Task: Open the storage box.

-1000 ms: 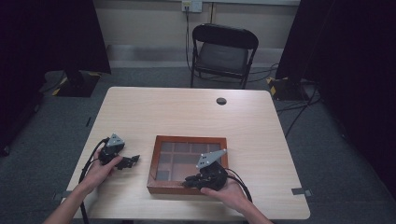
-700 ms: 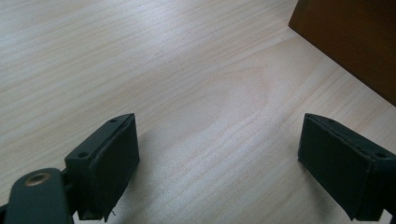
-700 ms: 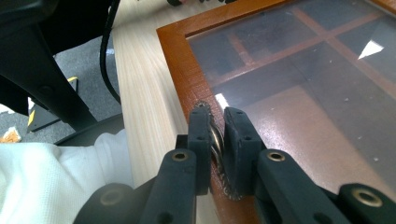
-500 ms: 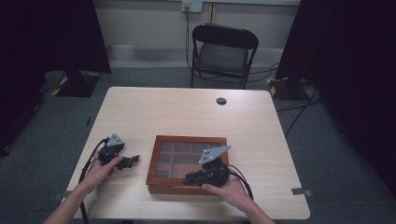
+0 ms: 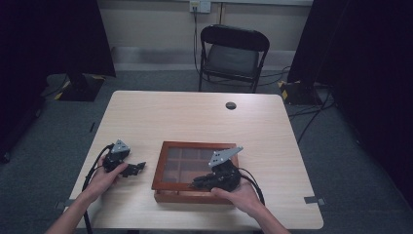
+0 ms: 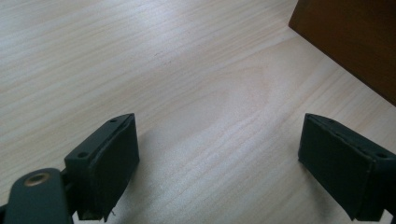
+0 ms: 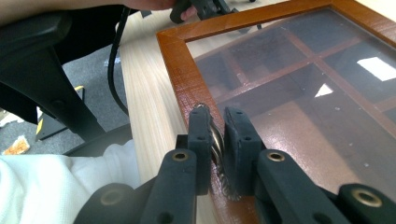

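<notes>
A brown wooden box [image 5: 195,145] with a glass lid over several compartments lies at the table's front middle. My right gripper [image 5: 198,184] reaches over its near edge from the right. In the right gripper view the jaws [image 7: 216,114] are shut on a small metal handle [image 7: 217,139] on the lid's front frame [image 7: 175,60]. My left gripper [image 5: 138,168] rests on the table just left of the box, apart from it. It stands wide open [image 6: 219,163] over bare wood, and the box's corner [image 6: 345,42] shows at the upper right.
A black round cable hole [image 5: 231,105] sits near the table's far edge. A black folding chair [image 5: 230,53] stands behind the table. Cables trail from both grippers toward the front edge. The person's white sleeve [image 7: 56,186] is close under the right gripper.
The right gripper has edged slightly left over the box's front edge. The left gripper and the box have stayed where they were.
</notes>
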`<move>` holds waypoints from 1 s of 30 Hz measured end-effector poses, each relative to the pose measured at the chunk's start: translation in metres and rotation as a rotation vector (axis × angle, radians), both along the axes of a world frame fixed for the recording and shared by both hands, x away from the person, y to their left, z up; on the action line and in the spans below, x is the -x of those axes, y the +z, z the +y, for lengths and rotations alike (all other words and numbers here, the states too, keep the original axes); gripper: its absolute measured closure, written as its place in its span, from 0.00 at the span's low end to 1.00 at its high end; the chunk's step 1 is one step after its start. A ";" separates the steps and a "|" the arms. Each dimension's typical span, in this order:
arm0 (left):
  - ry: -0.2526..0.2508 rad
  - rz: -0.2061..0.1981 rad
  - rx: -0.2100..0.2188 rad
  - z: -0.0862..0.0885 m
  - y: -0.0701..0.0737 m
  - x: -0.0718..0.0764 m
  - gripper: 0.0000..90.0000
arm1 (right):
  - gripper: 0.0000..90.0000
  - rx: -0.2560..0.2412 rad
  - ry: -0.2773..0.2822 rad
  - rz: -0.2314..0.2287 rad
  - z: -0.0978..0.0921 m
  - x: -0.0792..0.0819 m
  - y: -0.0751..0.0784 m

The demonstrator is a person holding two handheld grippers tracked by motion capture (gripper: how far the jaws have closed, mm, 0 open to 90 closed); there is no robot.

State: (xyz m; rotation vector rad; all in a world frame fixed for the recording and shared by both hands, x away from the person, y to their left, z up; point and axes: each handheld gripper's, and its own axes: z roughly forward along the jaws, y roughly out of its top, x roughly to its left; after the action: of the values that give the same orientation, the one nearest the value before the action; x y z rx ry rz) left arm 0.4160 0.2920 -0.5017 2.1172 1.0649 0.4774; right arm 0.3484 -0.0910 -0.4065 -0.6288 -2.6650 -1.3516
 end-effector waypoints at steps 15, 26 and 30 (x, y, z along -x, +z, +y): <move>-0.002 0.000 -0.002 0.000 0.000 0.000 0.13 | 0.91 -0.002 0.008 -0.004 0.000 -0.005 0.013; -0.004 0.001 -0.001 0.000 0.000 -0.001 0.13 | 0.91 -0.014 -0.005 -0.008 -0.002 -0.010 0.027; -0.005 0.001 -0.001 0.000 0.000 -0.001 0.12 | 0.91 -0.015 -0.011 -0.011 -0.002 -0.012 0.032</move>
State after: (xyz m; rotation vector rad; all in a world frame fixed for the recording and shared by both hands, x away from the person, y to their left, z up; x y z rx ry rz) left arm 0.4166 0.2924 -0.5016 2.1209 1.0604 0.4749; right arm 0.3605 -0.0928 -0.3743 -0.6373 -2.6612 -1.3798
